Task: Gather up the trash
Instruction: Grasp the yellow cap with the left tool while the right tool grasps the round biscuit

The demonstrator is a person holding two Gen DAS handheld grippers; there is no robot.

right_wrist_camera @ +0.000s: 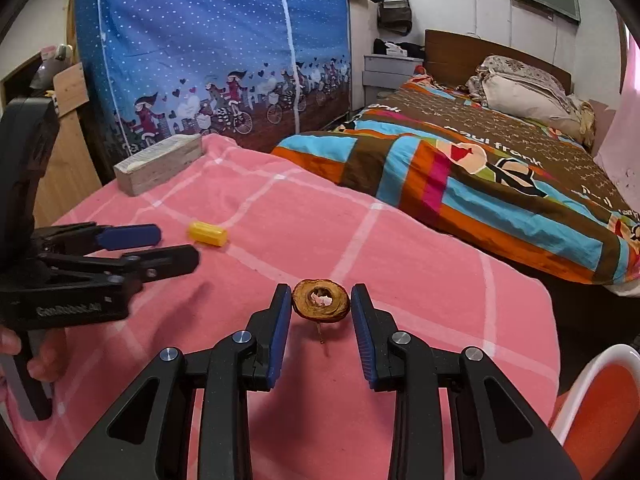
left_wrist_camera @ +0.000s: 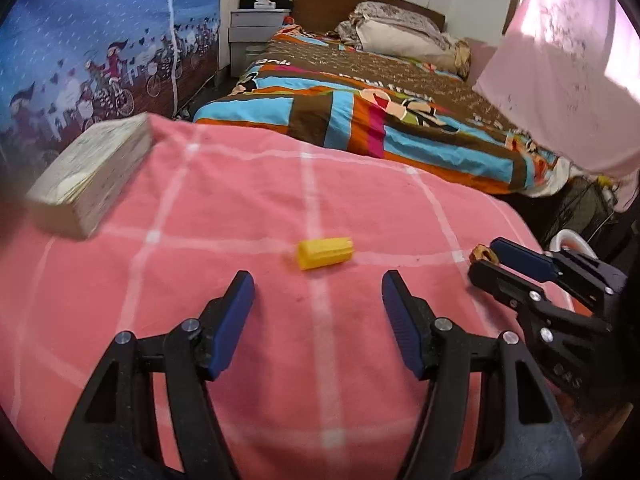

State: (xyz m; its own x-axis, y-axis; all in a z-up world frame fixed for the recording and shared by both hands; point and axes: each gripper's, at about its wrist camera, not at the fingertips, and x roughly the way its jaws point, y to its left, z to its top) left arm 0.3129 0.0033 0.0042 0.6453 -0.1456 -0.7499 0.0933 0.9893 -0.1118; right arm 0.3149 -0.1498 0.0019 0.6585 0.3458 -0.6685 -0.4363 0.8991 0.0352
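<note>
Two pieces of trash lie on the pink cloth [right_wrist_camera: 400,248]: my right gripper [right_wrist_camera: 321,310], spread, has the brown fruit ring [right_wrist_camera: 321,301] between its fingers, not yet pinched. I should close slowly and evenly. My left gripper [left_wrist_camera: 318,298], spread too, waits near the yellow piece [left_wrist_camera: 325,253].

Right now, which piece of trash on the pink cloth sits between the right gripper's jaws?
The brown dried fruit ring, framed by the right gripper. The yellow plastic cap lies farther off, ahead of the left gripper.
</note>
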